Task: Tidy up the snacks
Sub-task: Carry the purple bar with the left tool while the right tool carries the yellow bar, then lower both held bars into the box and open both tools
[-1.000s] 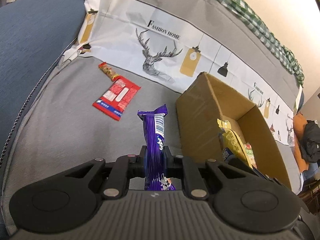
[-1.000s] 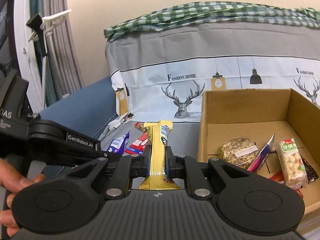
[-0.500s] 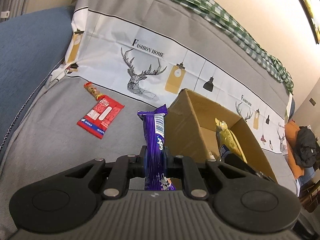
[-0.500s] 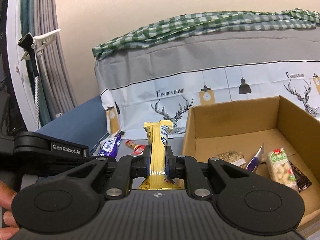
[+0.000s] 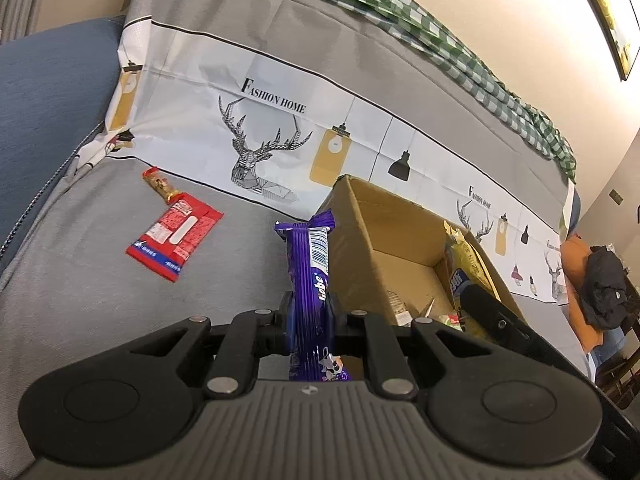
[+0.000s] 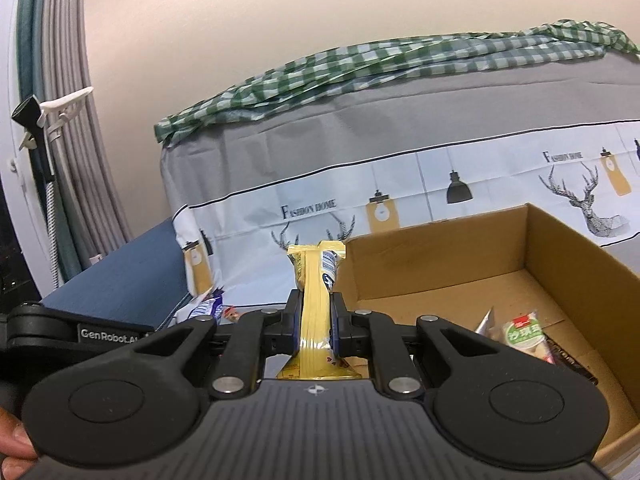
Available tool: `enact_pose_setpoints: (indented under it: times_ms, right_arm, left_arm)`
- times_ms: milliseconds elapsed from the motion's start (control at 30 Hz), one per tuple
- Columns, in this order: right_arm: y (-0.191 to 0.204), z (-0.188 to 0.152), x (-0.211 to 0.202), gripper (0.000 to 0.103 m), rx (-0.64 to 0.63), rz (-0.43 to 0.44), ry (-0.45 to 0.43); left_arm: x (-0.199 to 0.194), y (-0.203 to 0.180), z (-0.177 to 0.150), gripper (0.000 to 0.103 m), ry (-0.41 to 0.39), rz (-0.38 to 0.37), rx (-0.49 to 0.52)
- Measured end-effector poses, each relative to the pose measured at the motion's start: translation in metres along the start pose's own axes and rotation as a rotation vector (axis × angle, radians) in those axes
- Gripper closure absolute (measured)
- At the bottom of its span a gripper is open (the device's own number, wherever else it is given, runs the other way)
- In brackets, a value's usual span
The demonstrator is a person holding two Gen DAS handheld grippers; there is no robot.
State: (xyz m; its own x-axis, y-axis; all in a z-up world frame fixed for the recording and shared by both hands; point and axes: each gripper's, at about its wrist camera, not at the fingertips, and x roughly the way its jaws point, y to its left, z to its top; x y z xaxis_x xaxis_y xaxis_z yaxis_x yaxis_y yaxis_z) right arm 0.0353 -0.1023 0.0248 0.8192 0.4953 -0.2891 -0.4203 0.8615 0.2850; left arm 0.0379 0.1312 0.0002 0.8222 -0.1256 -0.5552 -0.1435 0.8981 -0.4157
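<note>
Left wrist view: looked forward and slightly down along the fingers, close above the grey sofa seat (image 5: pixel 80 280), toward the deer-printed backrest cover (image 5: pixel 260 128). Right wrist view: sat low and nearly level, facing the same cover (image 6: pixel 400 200) and the beige wall (image 6: pixel 280 40). Shared by both: the open brown cardboard box (image 5: pixel 400 232) (image 6: pixel 440 256) and green checked cloth (image 5: pixel 400 12) (image 6: pixel 360 60).

Purple snack bar (image 5: pixel 311 276), upright, clamped between two fingers beside the near left corner of the cardboard box (image 5: pixel 360 240). Yellow snack bar (image 6: pixel 315 300), upright, clamped likewise at the box's left wall. Box open-topped, holding several packets, including a green-labelled one (image 6: pixel 525 334). Red flat packet (image 5: pixel 175 237) and small red-ended bar (image 5: pixel 160 180) lying on the grey cover, left of the box.
</note>
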Motion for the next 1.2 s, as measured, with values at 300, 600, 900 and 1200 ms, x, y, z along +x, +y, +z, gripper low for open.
enact_pose_setpoints:
  times_ms: [300,600,900,1200]
  right_arm:
    - [-0.017,0.003,0.006,0.089,0.024,-0.057,-0.012]
    - [-0.026,0.005,0.006,0.089,0.021,-0.089,-0.021]
    - [-0.040,0.007,0.001,0.089,0.028,-0.124,-0.035]
    - [-0.051,0.008,-0.004,0.089,0.032,-0.163,-0.046]
  left_arm:
    - [0.005,-0.014,-0.001,0.088,-0.011,-0.042,0.041]
    - [0.007,-0.029,-0.005,0.088,-0.023,-0.077,0.088]
    - [0.010,-0.044,-0.010,0.088,-0.021,-0.107,0.156]
    - [0.015,-0.054,-0.015,0.088,-0.014,-0.129,0.193]
